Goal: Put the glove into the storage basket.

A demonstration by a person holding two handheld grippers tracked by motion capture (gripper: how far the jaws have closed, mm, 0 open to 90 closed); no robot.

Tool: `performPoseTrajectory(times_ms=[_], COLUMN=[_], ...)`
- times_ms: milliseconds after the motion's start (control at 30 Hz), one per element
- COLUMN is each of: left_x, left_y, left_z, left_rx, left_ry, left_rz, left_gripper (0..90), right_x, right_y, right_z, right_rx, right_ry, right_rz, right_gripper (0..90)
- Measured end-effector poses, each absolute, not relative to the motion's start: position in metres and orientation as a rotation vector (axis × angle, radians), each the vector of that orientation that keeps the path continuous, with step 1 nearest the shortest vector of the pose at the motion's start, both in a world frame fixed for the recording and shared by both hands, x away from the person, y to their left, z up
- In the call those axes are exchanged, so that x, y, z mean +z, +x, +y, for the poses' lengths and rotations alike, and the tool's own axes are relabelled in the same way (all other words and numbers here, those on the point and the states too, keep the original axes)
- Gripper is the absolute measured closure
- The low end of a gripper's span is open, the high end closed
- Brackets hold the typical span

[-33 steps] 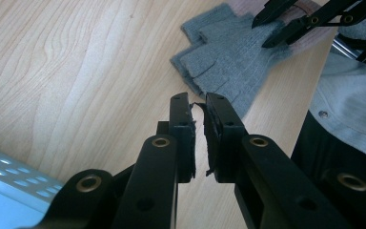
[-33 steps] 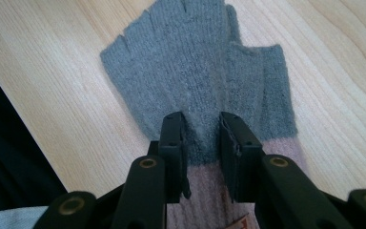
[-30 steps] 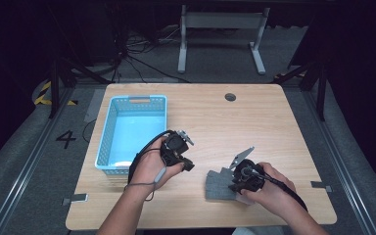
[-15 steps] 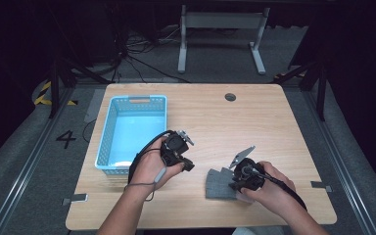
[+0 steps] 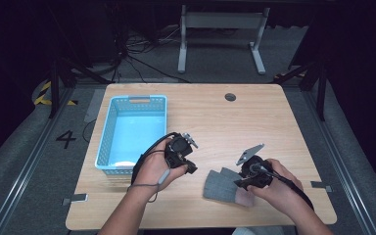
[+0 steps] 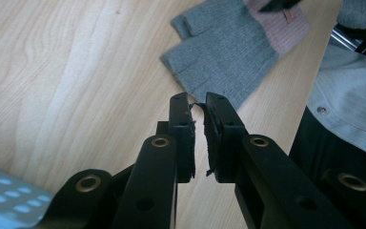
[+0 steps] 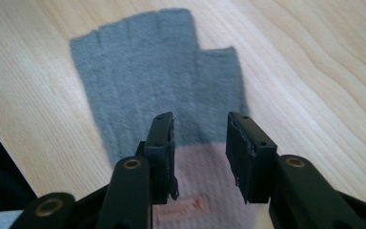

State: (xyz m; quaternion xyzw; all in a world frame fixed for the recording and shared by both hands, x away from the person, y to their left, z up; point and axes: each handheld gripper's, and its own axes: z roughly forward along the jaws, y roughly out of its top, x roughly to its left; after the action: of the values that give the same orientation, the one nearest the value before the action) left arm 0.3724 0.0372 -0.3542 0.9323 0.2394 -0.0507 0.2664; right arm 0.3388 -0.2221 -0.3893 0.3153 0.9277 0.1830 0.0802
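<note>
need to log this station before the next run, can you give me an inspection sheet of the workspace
surface: wooden table, flat, with a round hole near the far edge
job's things: grey fingerless glove with a pink cuff, lying flat near the front edge
clutter: blue basket on the left side of the table
grippers: left gripper nearly closed, nothing held, pointing toward the glove; right gripper over the cuff, its jaws have just been opening, pads not pressing on it
cables: one trails from each gripper; more lie on the floor beyond the table
surroundings: dark room, grey floor, metal stand behind the table
</note>
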Motion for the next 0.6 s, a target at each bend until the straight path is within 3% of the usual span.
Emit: performPoseTrajectory(times_ms=[600], left_x=[-0.368], left_y=[0.375], left_z=[0.016], left_rx=[-0.19], left_ry=[2.577], left_rz=[0.589], left_gripper=[82.0], right_x=[-0.4], right_y=[0.339], right_z=[-0.281], right_rx=[0.392], right_ry=[1.073], right_rz=[2.816], right_gripper=[64.5])
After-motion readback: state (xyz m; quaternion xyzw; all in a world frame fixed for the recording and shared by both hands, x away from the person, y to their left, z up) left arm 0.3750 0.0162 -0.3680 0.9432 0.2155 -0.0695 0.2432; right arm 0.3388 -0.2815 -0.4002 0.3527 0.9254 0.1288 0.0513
